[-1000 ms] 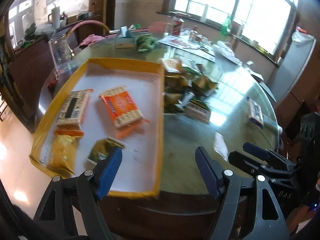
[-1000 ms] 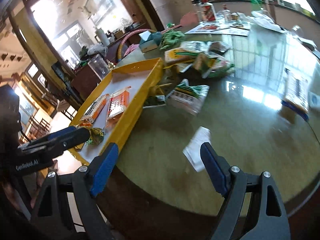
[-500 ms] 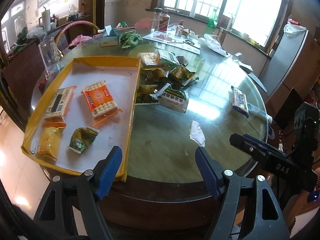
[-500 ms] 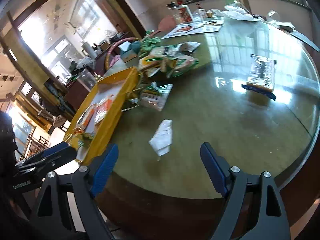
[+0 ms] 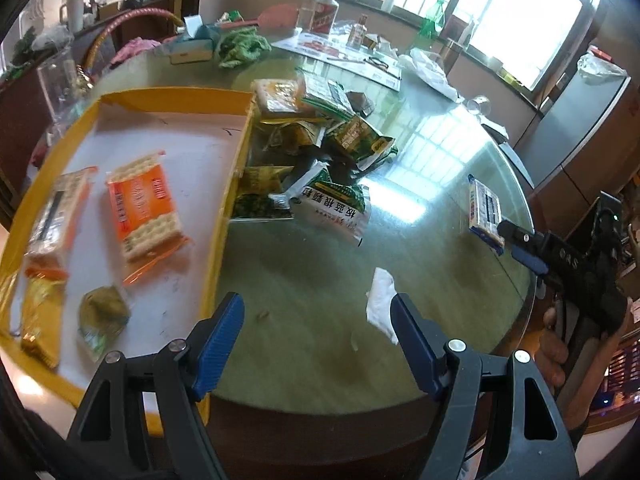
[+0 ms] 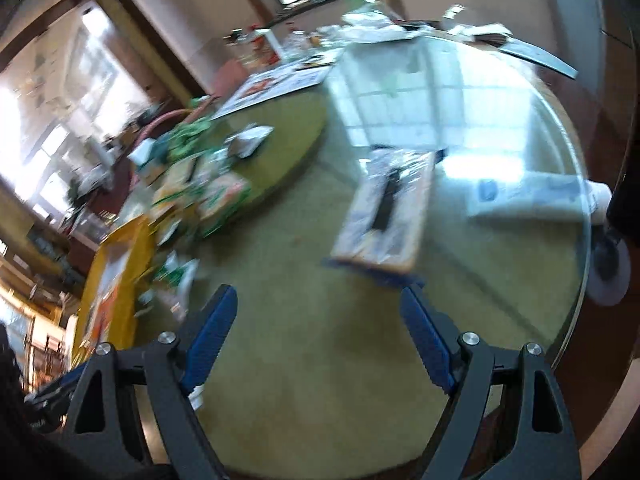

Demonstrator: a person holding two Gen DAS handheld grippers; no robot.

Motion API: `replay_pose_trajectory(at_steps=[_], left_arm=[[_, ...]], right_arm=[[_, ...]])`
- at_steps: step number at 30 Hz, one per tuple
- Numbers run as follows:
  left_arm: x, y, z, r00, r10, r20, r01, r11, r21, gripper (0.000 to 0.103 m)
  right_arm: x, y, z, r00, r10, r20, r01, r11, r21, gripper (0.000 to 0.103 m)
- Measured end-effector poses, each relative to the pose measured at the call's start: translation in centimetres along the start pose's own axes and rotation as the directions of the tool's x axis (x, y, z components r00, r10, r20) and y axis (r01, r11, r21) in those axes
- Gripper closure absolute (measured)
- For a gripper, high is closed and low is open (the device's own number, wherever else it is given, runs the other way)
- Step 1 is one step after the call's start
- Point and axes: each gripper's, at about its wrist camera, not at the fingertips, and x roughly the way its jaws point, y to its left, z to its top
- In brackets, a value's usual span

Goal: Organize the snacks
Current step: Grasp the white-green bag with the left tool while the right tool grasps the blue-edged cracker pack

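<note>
Far left on the round glass table (image 5: 304,280): yellow tray (image 5: 224,216) holding an orange cracker pack (image 5: 142,208) and other packets, with a loose snack pile (image 5: 320,140) heaped just beside its right wall. Near edge, middle: left gripper (image 5: 316,340) spread wide and empty, white paper scrap (image 5: 382,304) just ahead. Right side: right gripper (image 6: 316,324) also wide open, empty, just short of a lone blue-edged biscuit pack (image 6: 386,216) lying well apart from the pile.

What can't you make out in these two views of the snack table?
- Right wrist view: motion blur smears the snack pile and the lone packet's label.
- Left wrist view: the yellow tray's near corner is hidden behind the left gripper.
- Left wrist view: the pile's lower packets are covered.
</note>
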Motion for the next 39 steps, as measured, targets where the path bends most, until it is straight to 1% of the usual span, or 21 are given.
replay_pose_trajectory(at_steps=[4, 7, 9, 10, 12, 13, 14, 16, 18, 21, 23, 24, 28, 29, 31, 33, 34, 35, 37, 39], left_arm=[[1.6, 0.1, 0.9, 0.999, -0.028, -0.035, 0.027, 0.999, -0.025, 0.027], [2.7, 0.1, 1.5, 0.997, -0.046, -0.065, 0.042, 0.998, -0.054, 0.027], [3.2, 0.1, 1.9, 0.995, -0.065, -0.073, 0.06, 0.995, -0.075, 0.028], [3.5, 0.1, 2.2, 0.994, -0.077, -0.074, 0.071, 0.994, -0.085, 0.028], [4.2, 0.0, 2.9, 0.992, -0.088, -0.086, 0.079, 0.991, -0.108, 0.028], [4.6, 0.0, 3.4, 0.991, -0.103, -0.09, 0.091, 0.988, -0.126, 0.028], [5.1, 0.1, 3.8, 0.988, -0.114, -0.1, 0.099, 0.984, -0.146, 0.028], [6.3, 0.3, 4.6, 0.982, -0.136, -0.133, 0.107, 0.974, -0.201, 0.028], [7.3, 0.5, 5.3, 0.975, -0.164, -0.148, 0.124, 0.961, -0.247, 0.028], [8.4, 0.7, 6.2, 0.983, -0.116, -0.146, 0.069, 0.955, -0.289, 0.03], [9.4, 0.8, 6.8, 0.982, -0.091, -0.162, 0.035, 0.946, -0.322, 0.03], [9.4, 0.7, 7.2, 0.986, -0.069, -0.149, 0.016, 0.943, -0.333, 0.03], [10.3, 0.7, 8.4, 0.989, 0.006, -0.146, -0.057, 0.935, -0.349, 0.031], [10.4, 0.4, 8.5, 0.989, 0.028, -0.143, -0.076, 0.936, -0.343, 0.031], [10.6, -0.3, 8.5, 0.988, 0.068, -0.141, -0.107, 0.949, -0.297, 0.035], [10.6, -1.3, 8.0, 0.983, 0.121, -0.136, -0.149, 0.964, -0.222, 0.046], [10.7, -2.1, 7.6, 0.98, 0.147, -0.132, -0.169, 0.971, -0.17, 0.049], [10.5, -2.6, 7.1, 0.977, 0.167, -0.13, -0.183, 0.976, -0.12, 0.055], [10.2, -3.7, 5.9, 0.973, 0.2, -0.115, -0.206, 0.978, -0.036, 0.056], [10.1, -4.6, 5.0, 0.964, 0.246, -0.098, -0.241, 0.969, 0.059, 0.052]], right_arm=[[1.4, -1.6, 2.1, 0.998, -0.063, -0.001, 0.063, 0.998, 0.03, 0.019], [3.1, -2.3, 3.5, 0.997, -0.072, -0.023, 0.073, 0.996, 0.047, 0.019], [4.4, -2.2, 4.1, 0.996, -0.082, -0.041, 0.084, 0.995, 0.046, 0.021], [5.0, -1.9, 4.4, 0.995, -0.088, -0.048, 0.09, 0.995, 0.036, 0.022], [5.6, -0.8, 4.5, 0.989, -0.144, -0.033, 0.144, 0.99, -0.007, 0.026], [5.9, -0.2, 4.4, 0.987, -0.16, -0.03, 0.159, 0.987, -0.029, 0.03], [6.2, 0.5, 4.3, 0.984, -0.176, -0.029, 0.174, 0.983, -0.06, 0.036], [6.4, 1.5, 3.8, 0.982, -0.189, -0.025, 0.186, 0.978, -0.094, 0.038], [6.4, 2.7, 2.8, 0.981, -0.19, -0.021, 0.185, 0.972, -0.145, 0.039], [6.1, 4.0, 1.0, 0.98, -0.198, -0.006, 0.193, 0.959, -0.206, 0.04], [5.7, 4.9, -0.4, 0.978, -0.21, 0.005, 0.204, 0.947, -0.249, 0.04], [5.7, 5.2, -0.6, 0.977, -0.214, 0.009, 0.209, 0.942, -0.262, 0.04], [5.1, 5.5, -1.7, 0.978, -0.207, 0.013, 0.202, 0.938, -0.28, 0.04], [5.0, 5.5, -1.8, 0.978, -0.207, 0.015, 0.203, 0.937, -0.285, 0.04], [4.9, 5.6, -2.0, 0.979, -0.205, 0.019, 0.201, 0.935, -0.292, 0.04], [4.9, 5.6, -2.0, 0.98, -0.2, 0.018, 0.196, 0.935, -0.294, 0.04], [4.9, 5.6, -2.0, 0.98, -0.198, 0.018, 0.195, 0.935, -0.297, 0.04], [4.9, 5.5, -2.1, 0.98, -0.196, 0.019, 0.193, 0.934, -0.3, 0.04], [4.8, 5.6, -2.2, 0.981, -0.194, 0.018, 0.191, 0.933, -0.304, 0.04], [4.8, 5.6, -2.3, 0.981, -0.195, 0.019, 0.191, 0.929, -0.316, 0.04]])
